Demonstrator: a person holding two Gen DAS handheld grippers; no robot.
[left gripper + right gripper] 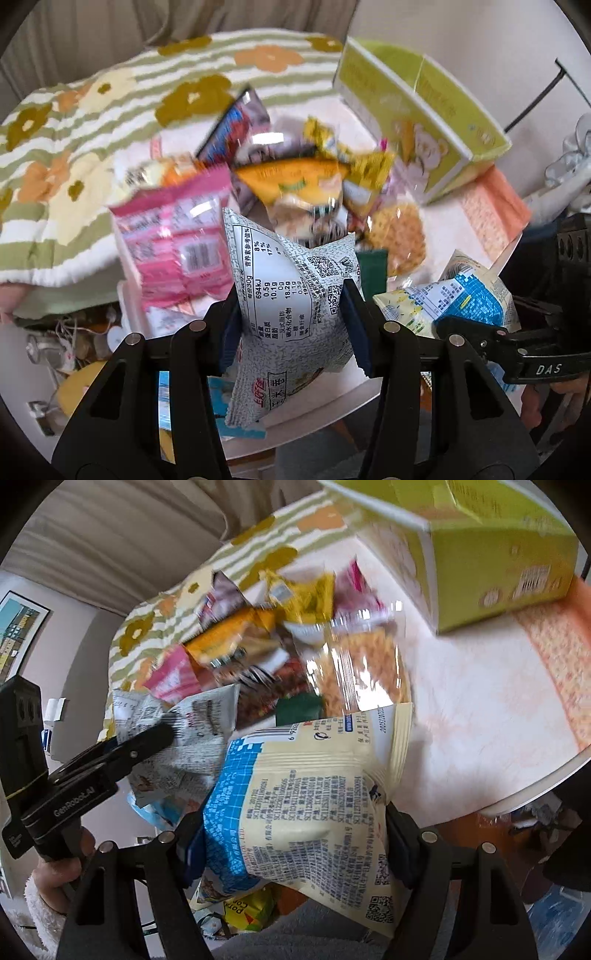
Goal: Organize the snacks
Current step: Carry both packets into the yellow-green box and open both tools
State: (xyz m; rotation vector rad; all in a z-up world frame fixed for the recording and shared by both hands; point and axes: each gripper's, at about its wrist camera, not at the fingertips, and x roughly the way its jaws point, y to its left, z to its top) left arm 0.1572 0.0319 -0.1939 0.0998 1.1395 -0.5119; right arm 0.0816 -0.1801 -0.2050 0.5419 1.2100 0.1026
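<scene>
My left gripper [291,314] is shut on a grey-and-white snack packet [291,291], whose middle is squeezed between the pads, above the table. The same packet [192,738] shows in the right wrist view with the left gripper's black fingers [144,746] across it. My right gripper [295,830] is shut on a cream-and-blue snack bag [314,812], also lifted; that bag [454,295] appears at right in the left wrist view. A heap of mixed snack packets [295,177] lies on the round white table [480,720] beyond both.
An open yellow-green carton [417,110] stands at the table's far right, also seen as the carton [480,554]. A floral green-striped blanket [92,129] lies behind at left. A pink packet [177,236] sits in a white tray [129,306]. A hand [55,875] grips the left tool.
</scene>
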